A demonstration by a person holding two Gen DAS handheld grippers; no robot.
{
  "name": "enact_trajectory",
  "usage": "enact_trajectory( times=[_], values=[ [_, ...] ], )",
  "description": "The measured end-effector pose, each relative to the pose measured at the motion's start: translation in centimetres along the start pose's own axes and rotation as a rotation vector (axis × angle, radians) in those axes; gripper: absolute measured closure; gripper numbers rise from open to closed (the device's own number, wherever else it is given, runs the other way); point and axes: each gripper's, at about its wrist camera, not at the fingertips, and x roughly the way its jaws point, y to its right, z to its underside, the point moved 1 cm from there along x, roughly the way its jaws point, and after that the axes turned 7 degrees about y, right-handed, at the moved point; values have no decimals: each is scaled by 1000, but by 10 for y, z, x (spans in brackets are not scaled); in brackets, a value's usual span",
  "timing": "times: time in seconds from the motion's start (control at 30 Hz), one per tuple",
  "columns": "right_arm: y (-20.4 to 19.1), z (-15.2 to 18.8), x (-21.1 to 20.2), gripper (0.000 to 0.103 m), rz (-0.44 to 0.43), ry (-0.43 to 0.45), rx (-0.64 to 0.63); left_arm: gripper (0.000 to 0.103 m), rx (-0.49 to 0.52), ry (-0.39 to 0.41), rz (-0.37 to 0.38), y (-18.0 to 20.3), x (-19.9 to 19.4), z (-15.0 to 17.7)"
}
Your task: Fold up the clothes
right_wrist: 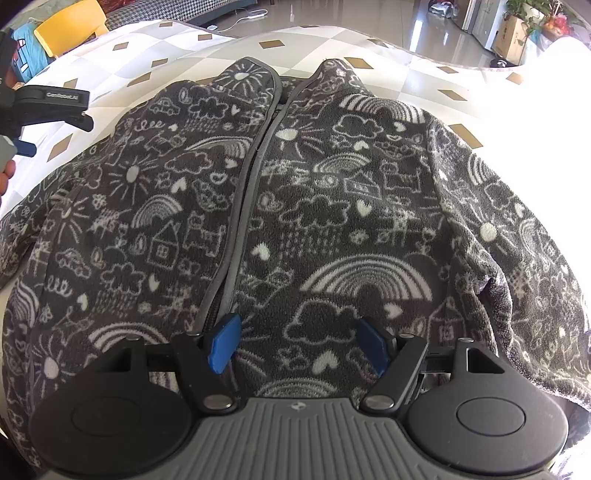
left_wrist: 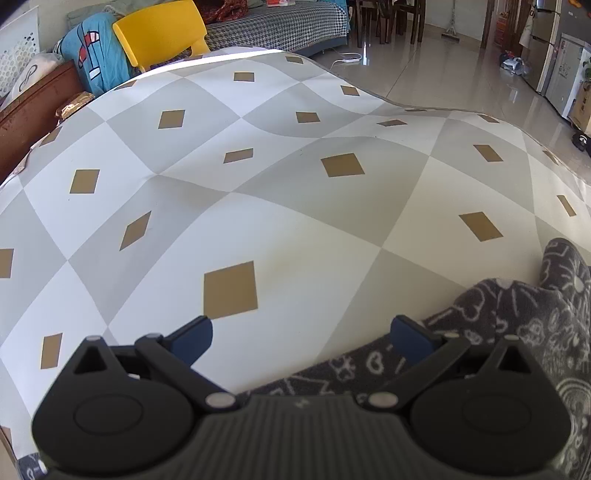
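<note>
A dark grey fleece jacket point(right_wrist: 303, 206) lies spread out flat on a table with a checked cloth point(left_wrist: 280, 206). The cloth has grey and white squares with small brown diamonds on them. The jacket has white drawings all over it: rainbows, clouds, hearts, suns and little houses. Its zipper point(right_wrist: 255, 158) runs down the middle, and the two front sides lie close together. The collar is at the far end. One sleeve hangs off toward the right side in the right wrist view.

The right gripper point(right_wrist: 297, 345) points down at the lower front of the jacket, just to the right of the zipper. Its two blue fingers point(right_wrist: 223, 345) stand wide apart. The fleece lies under them, but they are not pinching it.

The left gripper point(left_wrist: 301, 338) is off to the left of the jacket, over the bare cloth. Its blue fingers point(left_wrist: 194, 338) are wide apart too, and nothing sits between them. One edge of the jacket shows near its right finger. In the right wrist view this gripper shows at the far left, with a bit of the person's hand point(right_wrist: 5, 175) below it.

Behind the table stands a yellow chair point(left_wrist: 162, 31). A shiny tiled floor point(left_wrist: 443, 74) shows farther back.
</note>
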Motion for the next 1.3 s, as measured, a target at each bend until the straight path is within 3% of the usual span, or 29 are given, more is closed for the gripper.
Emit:
enact_trajectory(
  times=[0.23, 0.47, 0.83, 1.3],
  values=[
    [-4, -1, 0, 33, 21, -5, 4, 0, 31, -35, 23, -30, -28, 19],
    [-5, 0, 0, 33, 24, -1, 0, 0, -12, -85, 29, -57, -45, 49],
    [-8, 1, 0, 34, 27, 10, -23, 0, -55, -146, 8, -55, -47, 96],
    [-8, 4, -3, 33, 12, 28, -52, 0, -53, -81, -93, -60, -53, 113]
  ],
)
